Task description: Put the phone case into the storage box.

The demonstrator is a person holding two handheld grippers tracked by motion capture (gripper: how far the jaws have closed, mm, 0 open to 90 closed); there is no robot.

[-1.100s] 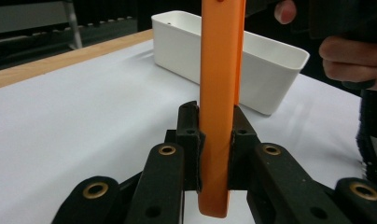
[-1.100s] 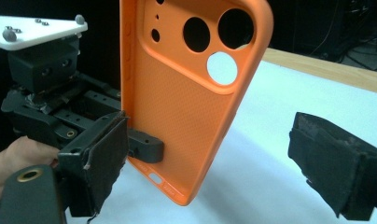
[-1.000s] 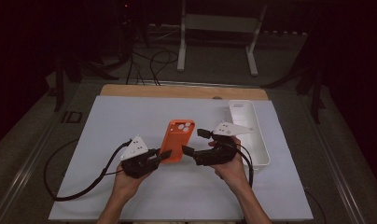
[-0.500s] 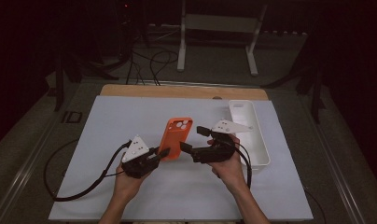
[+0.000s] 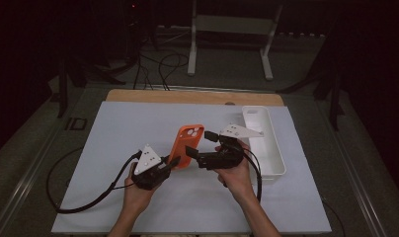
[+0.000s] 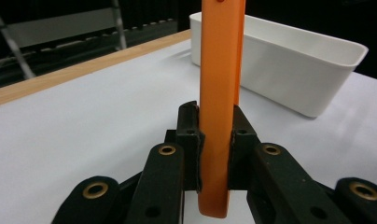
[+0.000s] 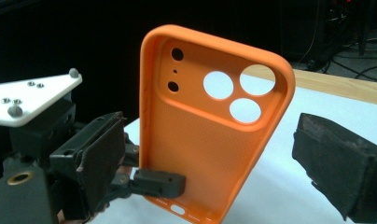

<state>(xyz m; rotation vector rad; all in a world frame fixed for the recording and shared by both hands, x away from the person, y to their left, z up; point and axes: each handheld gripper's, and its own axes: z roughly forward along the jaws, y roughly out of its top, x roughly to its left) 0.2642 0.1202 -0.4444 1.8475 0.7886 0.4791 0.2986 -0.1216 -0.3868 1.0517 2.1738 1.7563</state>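
An orange phone case [image 5: 188, 144] stands nearly upright over the white mat, its camera cut-outs at the top. My left gripper [image 5: 175, 162] is shut on its lower edge; in the left gripper view both pads [image 6: 192, 140] press the case [image 6: 219, 93] edge-on. My right gripper [image 5: 199, 143] is just right of the case, open. In the right gripper view its wide-apart pads [image 7: 336, 172] stand on either side of the case's hollow inner face [image 7: 200, 140] without touching it, and the left gripper's white plate [image 7: 32, 98] is at the left.
A long white tray [image 5: 276, 153] lies at the right of the mat, close behind my right hand, also seen as the tray [image 6: 289, 70]. A wooden strip [image 5: 187, 96] edges the far side. A black cable [image 5: 84, 197] loops at front left.
My right gripper has edged left, closer to the case. The left gripper and the case have stayed put.
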